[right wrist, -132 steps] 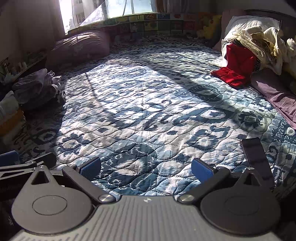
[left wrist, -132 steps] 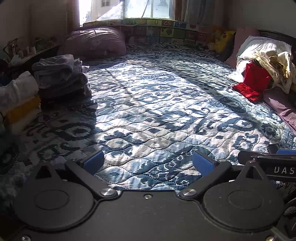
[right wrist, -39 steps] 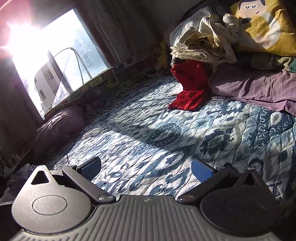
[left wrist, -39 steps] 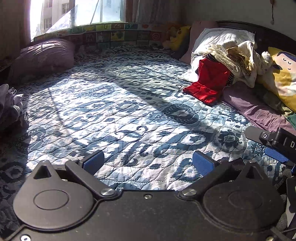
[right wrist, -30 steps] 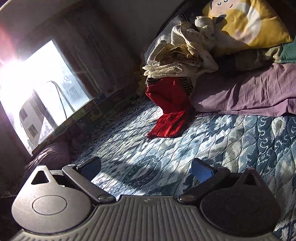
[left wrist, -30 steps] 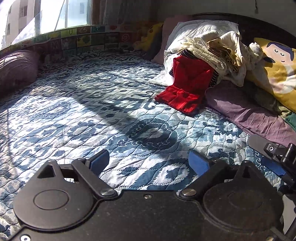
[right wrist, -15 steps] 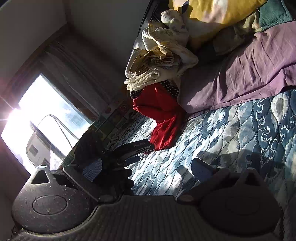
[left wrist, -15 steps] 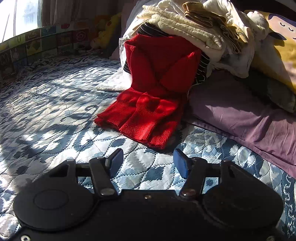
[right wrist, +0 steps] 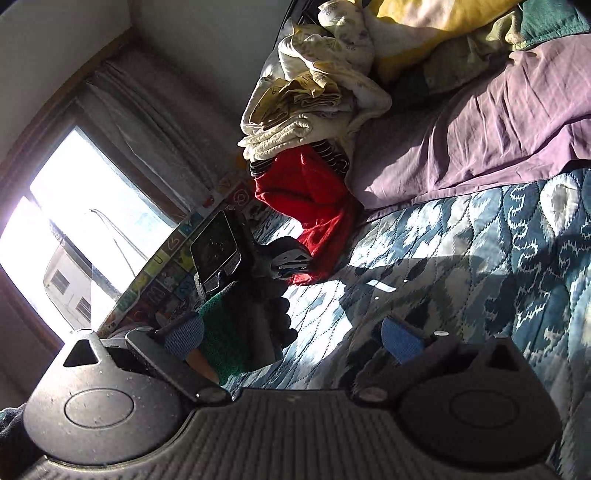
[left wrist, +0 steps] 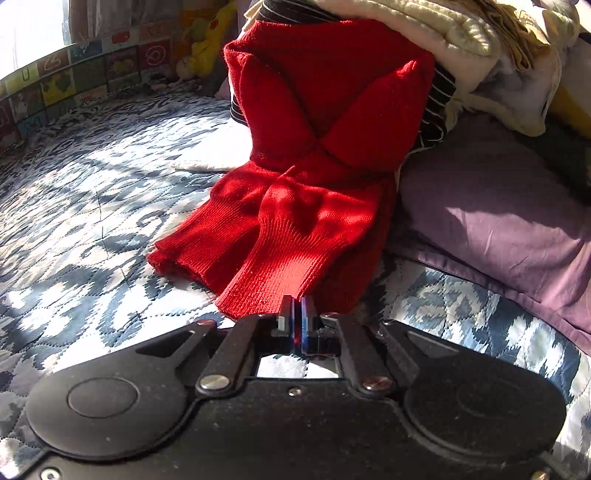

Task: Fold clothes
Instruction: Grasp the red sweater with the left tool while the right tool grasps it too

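Lengthwise, red sweater (left wrist: 314, 155) runs toward closed left tongs (left wrist: 294, 314).

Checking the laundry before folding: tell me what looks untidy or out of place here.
The heap of cream and striped clothes is jumbled against the purple pillow, and the red knit sweater spills from it onto the blue patterned quilt, sleeves crossed. The left tongs pinch its ribbed cuff.

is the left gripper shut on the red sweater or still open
Shut on it. In the left wrist view the left gripper has its blue pads pressed together over the ribbed hem of the red sweater.
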